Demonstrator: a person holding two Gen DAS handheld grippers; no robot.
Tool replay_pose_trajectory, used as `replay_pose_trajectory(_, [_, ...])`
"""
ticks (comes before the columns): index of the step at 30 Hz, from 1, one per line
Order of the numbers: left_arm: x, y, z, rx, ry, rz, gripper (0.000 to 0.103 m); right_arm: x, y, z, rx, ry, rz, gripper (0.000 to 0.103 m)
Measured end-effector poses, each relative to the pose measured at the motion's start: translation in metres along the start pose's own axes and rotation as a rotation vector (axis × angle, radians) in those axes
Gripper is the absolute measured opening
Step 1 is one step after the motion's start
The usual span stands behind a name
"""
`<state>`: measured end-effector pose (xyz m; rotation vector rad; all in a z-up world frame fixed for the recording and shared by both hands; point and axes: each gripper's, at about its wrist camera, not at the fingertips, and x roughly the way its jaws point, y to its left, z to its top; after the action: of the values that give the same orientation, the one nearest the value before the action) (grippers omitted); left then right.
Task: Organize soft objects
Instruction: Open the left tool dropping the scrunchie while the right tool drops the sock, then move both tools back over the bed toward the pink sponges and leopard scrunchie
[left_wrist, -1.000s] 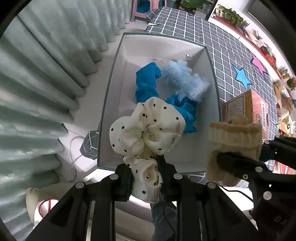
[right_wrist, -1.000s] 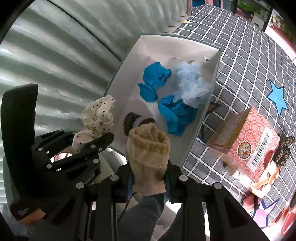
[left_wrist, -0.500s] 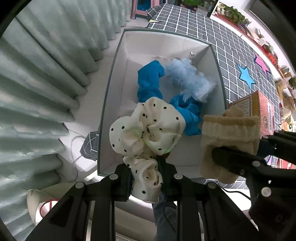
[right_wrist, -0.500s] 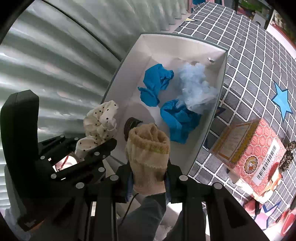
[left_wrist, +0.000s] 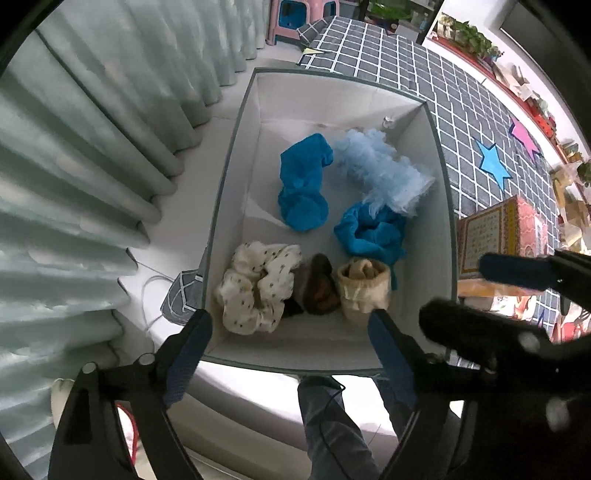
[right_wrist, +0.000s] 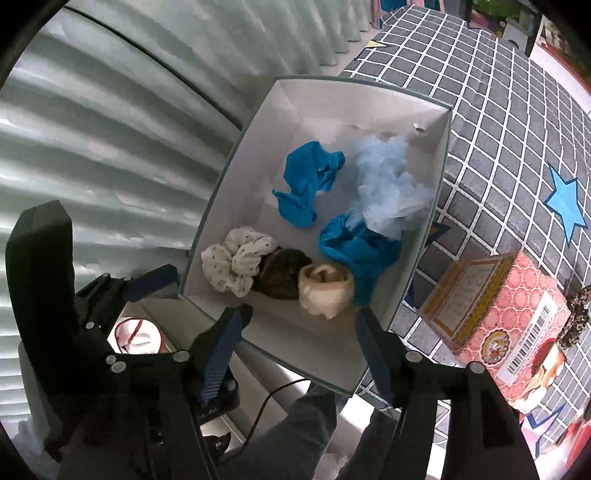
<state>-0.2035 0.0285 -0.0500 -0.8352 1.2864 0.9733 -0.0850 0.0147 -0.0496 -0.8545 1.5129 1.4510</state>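
Scrunchie (left_wrist: 258, 286) and beige sock (left_wrist: 364, 288) are lying inside the white box (left_wrist: 236, 177); both grippers' jaws are hanging released, grasping nothing.

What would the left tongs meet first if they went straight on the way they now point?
Probably the brown sock in the box, lying between the dotted scrunchie and the beige sock. The left tongs are open above the box's near end; depth is unclear.
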Motion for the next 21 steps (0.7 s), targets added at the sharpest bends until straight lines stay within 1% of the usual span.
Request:
replay_pose_trajectory(1, [-0.001,0.0,0.0,-0.004,-0.004,-0.002,0.103,-0.002,-0.001,0.001,0.002,-0.005,-0.003,0.088])
replay_pose_trajectory(2, [-0.001,0.0,0.001,-0.006,-0.009,-0.003,0.103,-0.004,-0.001,0.001,0.004,-0.013,-0.005,0.09])
replay_pose_trajectory(5, [-0.002,-0.001,0.002,-0.019,-0.012,-0.003,0.103,-0.011,-0.001,0.002,-0.004,-0.033,-0.015,0.09])
replay_pose_trajectory(9, [-0.008,0.002,0.007,-0.052,-0.028,-0.024,0.103,-0.02,-0.002,0.005,-0.01,-0.061,-0.039,0.09])
replay_pose_trajectory(12, [-0.014,0.002,0.01,-0.057,-0.034,-0.044,0.103,-0.029,-0.005,0.007,-0.003,-0.086,-0.039,0.09])
replay_pose_trajectory(18, [-0.034,-0.015,0.023,-0.025,-0.065,-0.08,0.103,-0.065,-0.025,0.01,0.049,-0.167,-0.035,0.09])
replay_pose_trajectory(21, [-0.043,-0.033,0.031,0.015,-0.077,-0.098,0.103,-0.092,-0.047,0.008,0.1,-0.223,-0.037,0.09])
